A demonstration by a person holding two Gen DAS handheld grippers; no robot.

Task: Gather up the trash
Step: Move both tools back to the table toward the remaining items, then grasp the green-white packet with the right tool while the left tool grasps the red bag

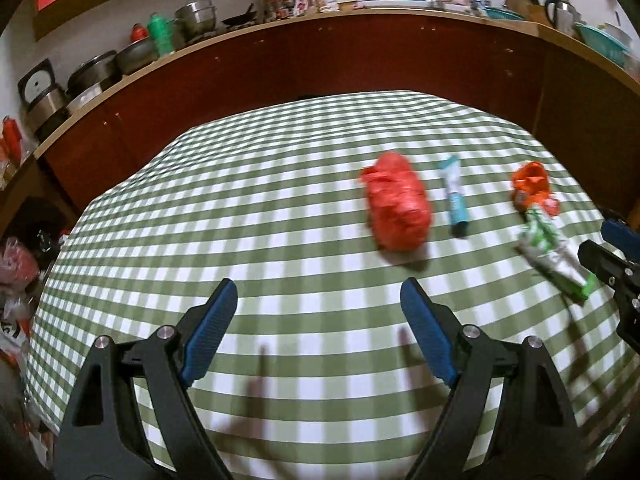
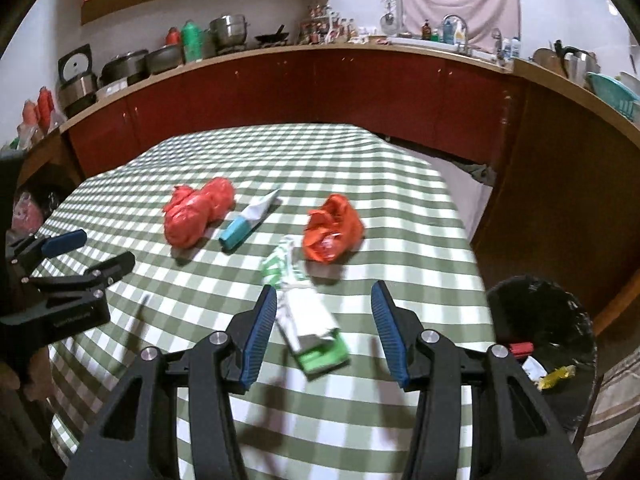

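Trash lies on the green checked table (image 1: 240, 220): a crumpled red plastic bag (image 1: 398, 202) (image 2: 198, 212), a teal and white tube (image 1: 455, 196) (image 2: 250, 218), a crumpled orange wrapper (image 1: 532, 184) (image 2: 332, 228) and a green and white packet (image 1: 554, 254) (image 2: 310, 322). My left gripper (image 1: 320, 300) is open and empty, short of the red bag; it also shows in the right wrist view (image 2: 94, 250). My right gripper (image 2: 324, 300) is open, its fingers on either side of the near end of the green and white packet, not touching it; it also shows in the left wrist view (image 1: 608, 246).
A black-lined trash bin (image 2: 540, 344) with some wrappers inside stands off the table's right side. Dark red kitchen cabinets (image 2: 320, 92) with a cluttered countertop run behind the table. Bags lie on the floor at the left (image 1: 16, 272).
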